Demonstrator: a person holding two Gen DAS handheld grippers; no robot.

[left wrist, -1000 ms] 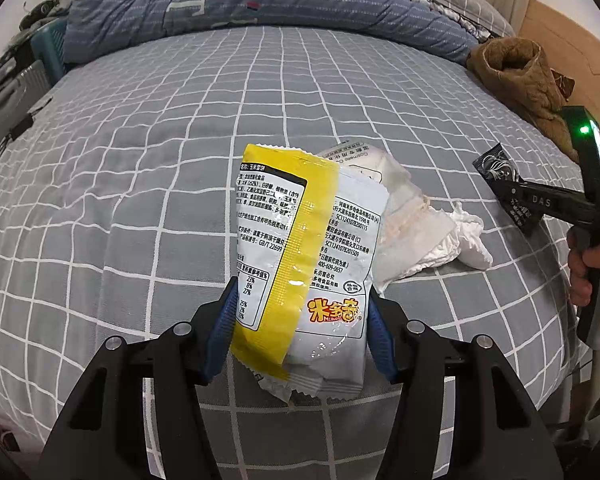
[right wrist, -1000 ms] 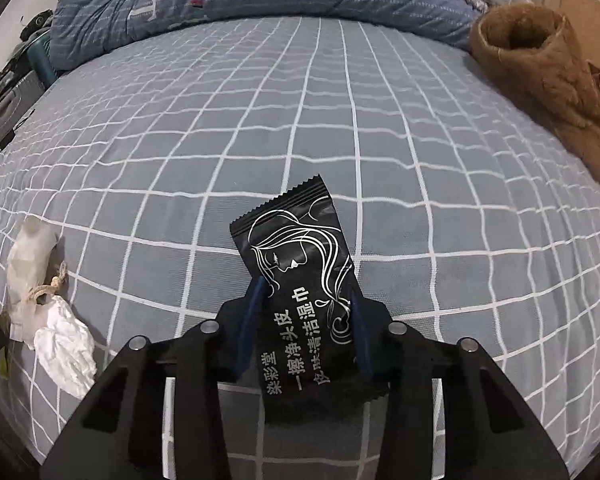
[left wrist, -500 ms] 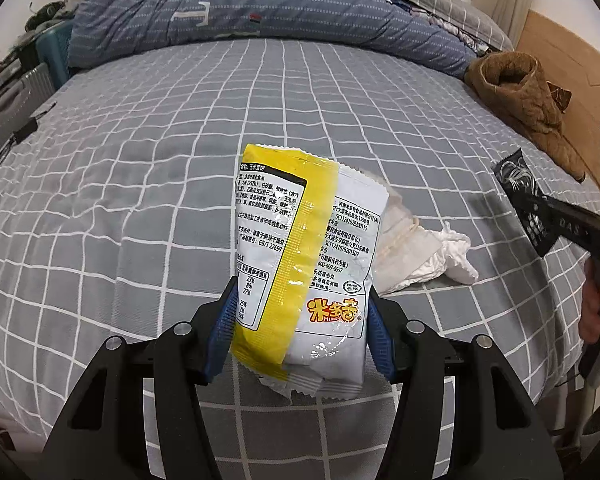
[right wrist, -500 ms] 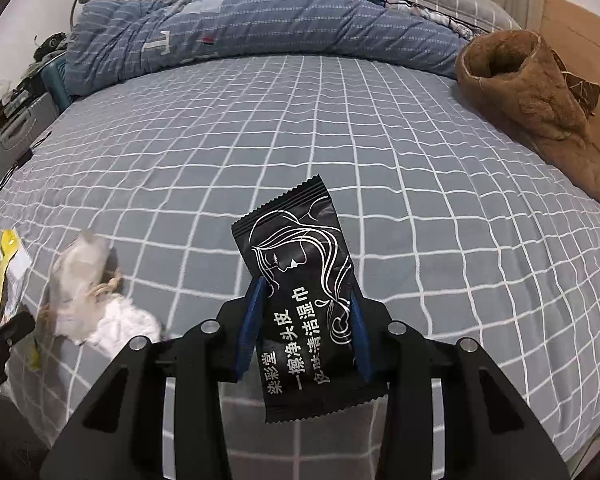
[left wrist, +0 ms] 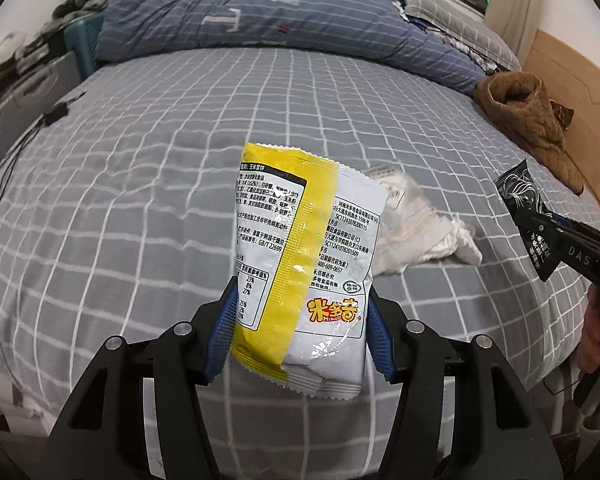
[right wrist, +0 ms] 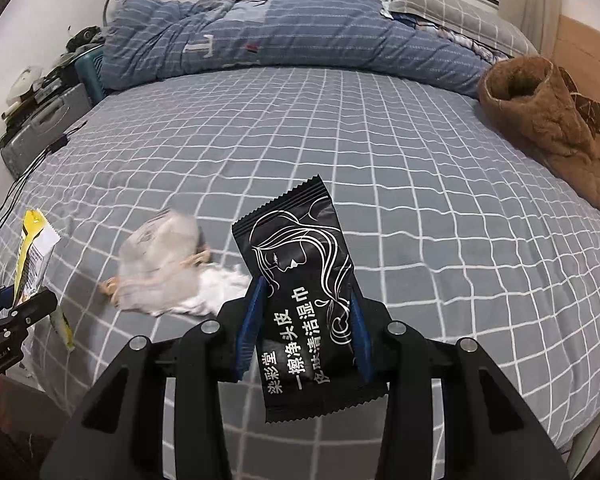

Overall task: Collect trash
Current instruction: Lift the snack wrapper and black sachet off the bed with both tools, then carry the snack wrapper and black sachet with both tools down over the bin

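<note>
My left gripper [left wrist: 300, 328] is shut on a yellow and white snack wrapper [left wrist: 304, 256] and holds it upright above the grey checked bed [left wrist: 140, 184]. My right gripper [right wrist: 304, 328] is shut on a black wet-wipe packet [right wrist: 300, 296], also held above the bed. That packet shows at the right of the left wrist view [left wrist: 528, 216]. A clear plastic bag with crumpled white tissue [right wrist: 168, 272] lies on the bed between the two grippers; it also shows behind the snack wrapper [left wrist: 420, 228]. The snack wrapper shows at the left edge of the right wrist view [right wrist: 32, 252].
A blue striped quilt [right wrist: 300, 36] lies bunched along the far side of the bed. A brown fleece garment [right wrist: 548, 120] lies at the right by the wooden headboard [left wrist: 572, 80]. A grey case [right wrist: 40, 128] and clutter stand to the left. A black cable [left wrist: 16, 152] trails on the left.
Both grippers have pulled back and up from the bed with their packets still held. The plastic bag and tissue now sit nearer the middle of the right wrist view.
</note>
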